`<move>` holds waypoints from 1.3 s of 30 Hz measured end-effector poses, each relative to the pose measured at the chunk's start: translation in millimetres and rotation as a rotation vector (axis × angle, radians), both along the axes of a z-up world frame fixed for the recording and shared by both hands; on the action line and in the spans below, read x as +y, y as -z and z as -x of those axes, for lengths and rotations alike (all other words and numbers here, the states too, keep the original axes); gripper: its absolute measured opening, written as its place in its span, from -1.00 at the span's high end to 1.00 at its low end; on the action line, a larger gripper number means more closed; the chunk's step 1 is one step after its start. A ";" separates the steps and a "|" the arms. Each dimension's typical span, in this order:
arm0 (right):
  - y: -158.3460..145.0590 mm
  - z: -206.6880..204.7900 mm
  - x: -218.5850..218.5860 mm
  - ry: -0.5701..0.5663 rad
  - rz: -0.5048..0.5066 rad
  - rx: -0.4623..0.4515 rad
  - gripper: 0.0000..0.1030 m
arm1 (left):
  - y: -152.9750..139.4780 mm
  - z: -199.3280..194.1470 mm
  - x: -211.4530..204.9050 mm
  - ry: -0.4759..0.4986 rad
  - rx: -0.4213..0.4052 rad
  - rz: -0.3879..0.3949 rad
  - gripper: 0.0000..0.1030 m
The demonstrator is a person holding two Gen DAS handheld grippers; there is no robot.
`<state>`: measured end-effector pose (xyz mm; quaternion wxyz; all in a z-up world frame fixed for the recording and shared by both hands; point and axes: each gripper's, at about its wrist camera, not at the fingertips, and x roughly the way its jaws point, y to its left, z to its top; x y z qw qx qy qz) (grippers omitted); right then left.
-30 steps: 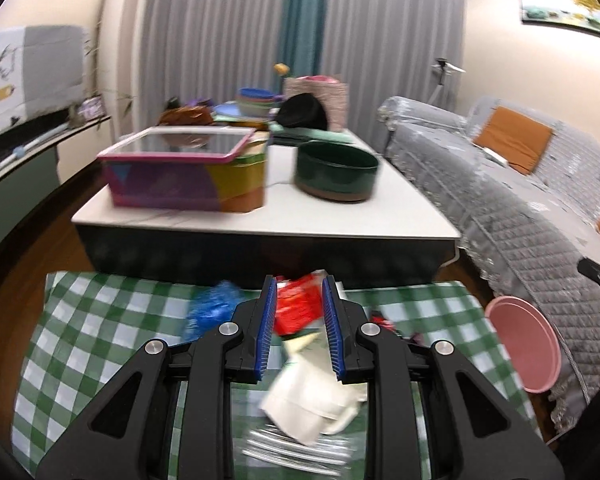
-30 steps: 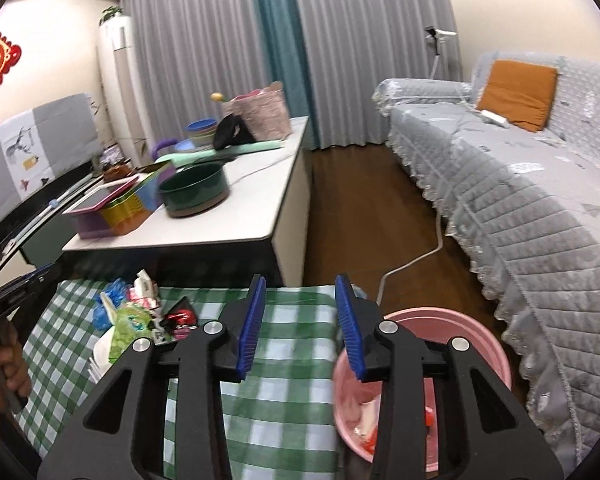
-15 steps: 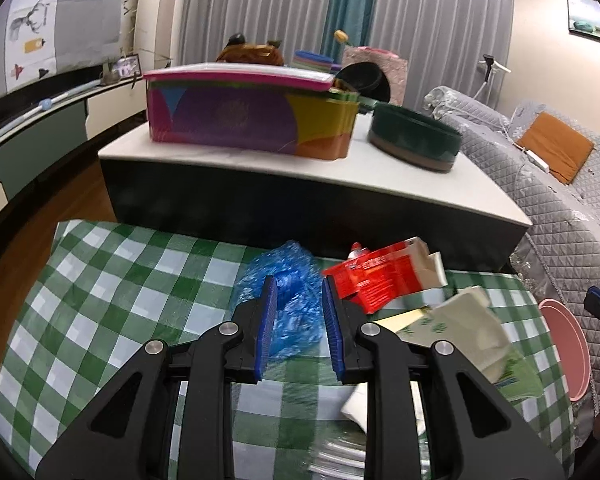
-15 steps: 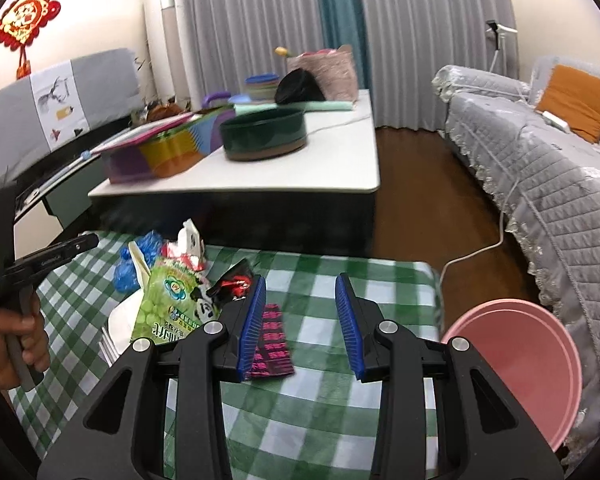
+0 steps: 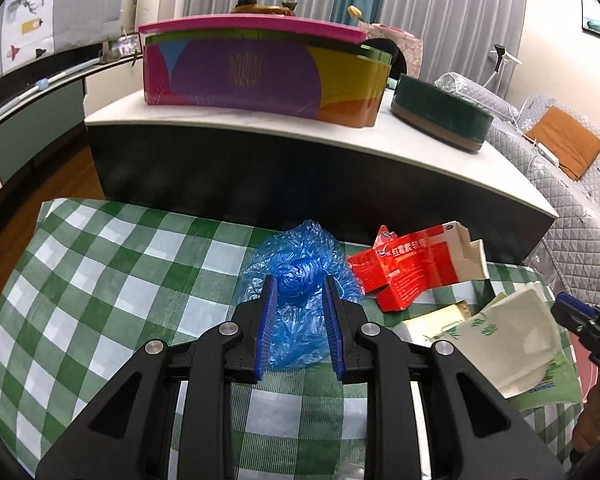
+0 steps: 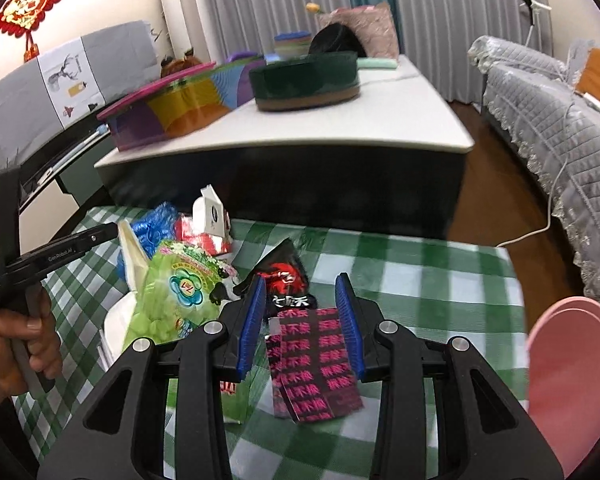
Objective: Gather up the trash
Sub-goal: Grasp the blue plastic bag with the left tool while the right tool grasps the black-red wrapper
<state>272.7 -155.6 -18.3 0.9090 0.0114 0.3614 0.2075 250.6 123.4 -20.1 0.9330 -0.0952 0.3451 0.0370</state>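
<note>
Fingers (image 5: 267, 312) over green-checked cloth (image 5: 100, 280) — white table (image 5: 300, 136) behind.

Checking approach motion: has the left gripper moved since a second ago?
Yes. The left gripper has come down and forward toward the white table, from over the red carton to straddling the blue plastic bag.

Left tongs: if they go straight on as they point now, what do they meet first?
Most likely the crumpled blue plastic bag, already between the open left tongs; depth is unclear.
</note>
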 end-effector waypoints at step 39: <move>-24.1 -9.4 10.5 0.018 0.043 -0.026 0.66 | -6.7 -9.1 -21.4 0.057 0.006 -0.054 0.99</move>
